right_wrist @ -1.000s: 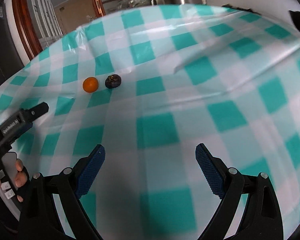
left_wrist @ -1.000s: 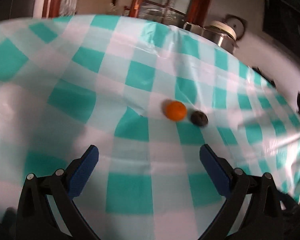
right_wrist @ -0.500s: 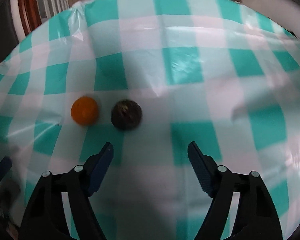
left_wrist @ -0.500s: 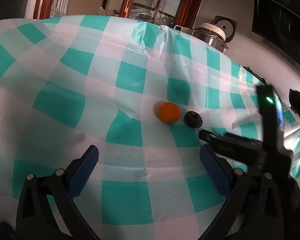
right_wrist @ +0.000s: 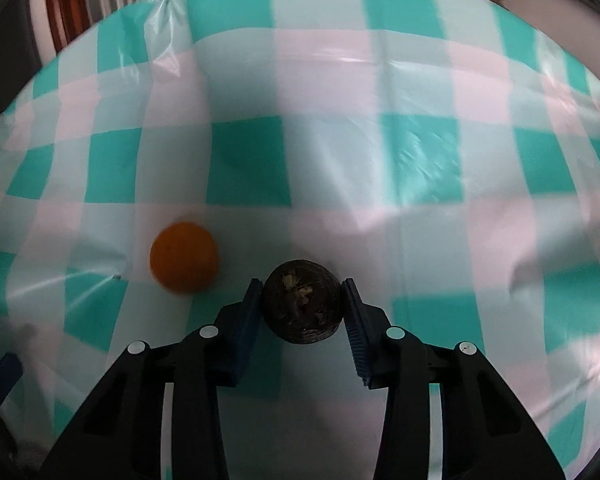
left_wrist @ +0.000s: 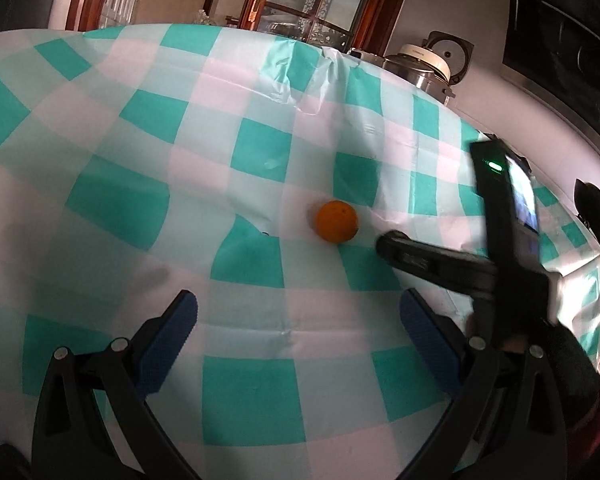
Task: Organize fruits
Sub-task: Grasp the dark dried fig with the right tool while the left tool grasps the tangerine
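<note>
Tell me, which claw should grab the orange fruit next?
Left. The left claw is open and empty, facing the orange fruit. The right claw is shut on the dark fruit.

Your tabletop is covered by a glossy teal-and-white checked plastic cloth, wrinkled and puckered near its far edge. Lying directly on it you have an orange and, just beside it to the right, a dark round fruit with a rough, flaky top.
</note>
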Motion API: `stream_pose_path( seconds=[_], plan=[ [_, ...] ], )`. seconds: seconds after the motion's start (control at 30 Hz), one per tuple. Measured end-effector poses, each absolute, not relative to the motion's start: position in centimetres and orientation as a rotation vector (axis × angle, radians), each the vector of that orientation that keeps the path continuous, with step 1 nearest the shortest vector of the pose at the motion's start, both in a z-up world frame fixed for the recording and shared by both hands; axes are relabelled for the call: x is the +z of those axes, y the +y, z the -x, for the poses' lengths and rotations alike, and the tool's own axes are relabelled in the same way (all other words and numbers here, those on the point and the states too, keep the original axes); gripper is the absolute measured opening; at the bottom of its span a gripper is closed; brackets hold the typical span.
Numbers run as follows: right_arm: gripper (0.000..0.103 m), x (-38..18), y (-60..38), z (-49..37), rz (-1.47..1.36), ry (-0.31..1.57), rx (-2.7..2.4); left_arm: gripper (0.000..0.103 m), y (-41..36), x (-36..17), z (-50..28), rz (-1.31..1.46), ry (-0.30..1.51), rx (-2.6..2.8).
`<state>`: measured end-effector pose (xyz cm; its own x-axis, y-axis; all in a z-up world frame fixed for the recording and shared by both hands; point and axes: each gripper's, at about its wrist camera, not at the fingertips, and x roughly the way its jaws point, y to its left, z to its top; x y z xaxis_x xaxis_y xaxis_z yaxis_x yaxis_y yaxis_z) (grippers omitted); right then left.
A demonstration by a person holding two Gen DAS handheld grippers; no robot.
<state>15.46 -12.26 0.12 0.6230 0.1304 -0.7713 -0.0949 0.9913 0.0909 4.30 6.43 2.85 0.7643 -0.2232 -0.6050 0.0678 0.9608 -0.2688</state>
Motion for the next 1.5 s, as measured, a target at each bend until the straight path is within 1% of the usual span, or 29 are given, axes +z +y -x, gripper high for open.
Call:
stream_pose_path(
  seconds=[0.2, 0.37, 0.47, 0.63, 0.77, 0.83, 0.87, 0.9, 0.97, 1.0, 1.1, 1.23, 1.33, 1.5],
  plan=[
    [0.040, 1.1, -18.9, -10.2, -0.332, 0.763, 0.110, 0.101, 5.3, 2.8, -4.7, 0.190, 0.699, -0.196],
    [0.040, 0.9, -22.3, -8.8, -0.501, 0.695, 0.056, 0.101, 3.6, 2.9, -6.8, 0.169, 0.700, -0.221],
    [0.040, 1.0, -22.7, -8.1, -0.519, 0.657, 0.029, 0.101, 2.1, 2.8, -9.8, 0.145, 0.711, -0.189],
    [0.040, 1.0, -22.2, -9.3, -0.524, 0.665, 0.046, 0.101, -0.7, 2.3, -14.9, 0.043, 0.765, -0.110],
    [0.040, 0.8, -21.7, -9.8, -0.526, 0.673, 0.053, 0.101, -1.4, 1.5, -17.8, -0.003, 0.823, -0.053],
    [0.040, 0.8, -21.7, -9.8, -0.525, 0.674, 0.057, 0.090, -1.6, 1.2, -18.4, -0.019, 0.842, -0.050],
    [0.040, 0.7, -21.7, -9.8, -0.525, 0.676, 0.060, 0.077, -1.8, 0.9, -18.8, -0.030, 0.858, -0.050],
    [0.040, 0.7, -21.6, -9.8, -0.525, 0.677, 0.062, 0.060, -1.9, 0.7, -19.0, -0.035, 0.873, -0.054],
    [0.040, 0.7, -21.7, -9.8, -0.526, 0.677, 0.063, 0.050, -1.9, 0.4, -19.2, -0.036, 0.888, -0.058],
    [0.040, 0.7, -21.7, -9.8, -0.526, 0.677, 0.062, 0.043, -1.8, 0.4, -19.2, -0.030, 0.885, -0.072],
    [0.040, 0.6, -21.6, -9.9, -0.528, 0.680, 0.065, 0.042, -1.8, 0.5, -18.7, -0.049, 0.875, -0.074],
    [0.040, 0.4, -21.8, -9.9, -0.540, 0.685, 0.076, 0.042, -1.0, 1.6, -16.1, -0.072, 0.799, -0.027],
    [0.040, 0.3, -22.0, -9.9, -0.547, 0.683, 0.084, 0.042, 0.7, 2.8, -12.7, 0.028, 0.775, -0.055],
    [0.040, 0.2, -21.9, -10.0, -0.546, 0.684, 0.088, 0.042, 2.0, 2.4, -5.8, 0.051, 0.769, -0.065]
  ],
)
